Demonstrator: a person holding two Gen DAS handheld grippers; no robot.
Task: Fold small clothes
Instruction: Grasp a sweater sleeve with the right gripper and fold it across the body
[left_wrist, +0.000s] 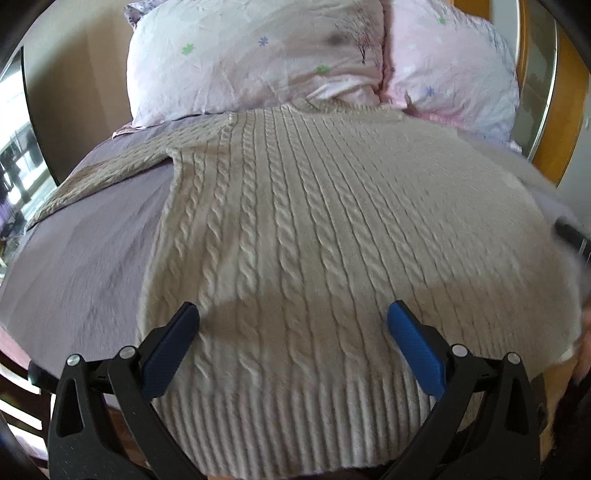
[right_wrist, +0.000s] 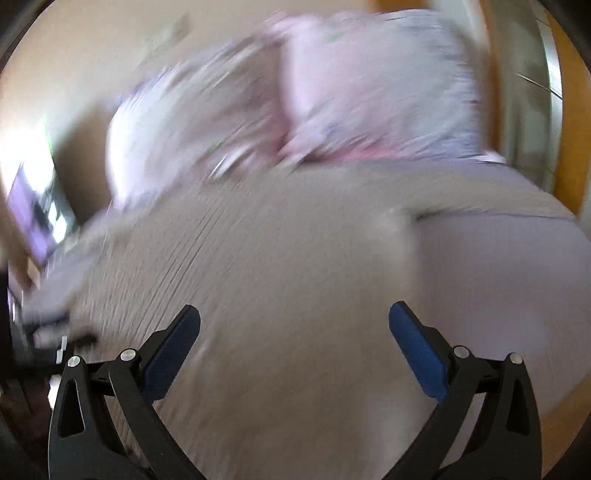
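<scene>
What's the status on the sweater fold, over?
Left gripper open, fingers over the hem. Right gripper open, empty, view blurred. Cable-knit sweater flat on the bed, unfolded, one sleeve out. Pillows at the collar, nothing on the sweater.

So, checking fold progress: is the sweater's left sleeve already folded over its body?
No, the sleeve lies spread out on the sheet, beside the sweater.

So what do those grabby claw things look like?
Both look the same. The left gripper and right gripper each have two black plastic arms with triangle-shaped holes, round silver bolts, and flat blue pads on the fingertips. No cables or sleeves show.
</scene>
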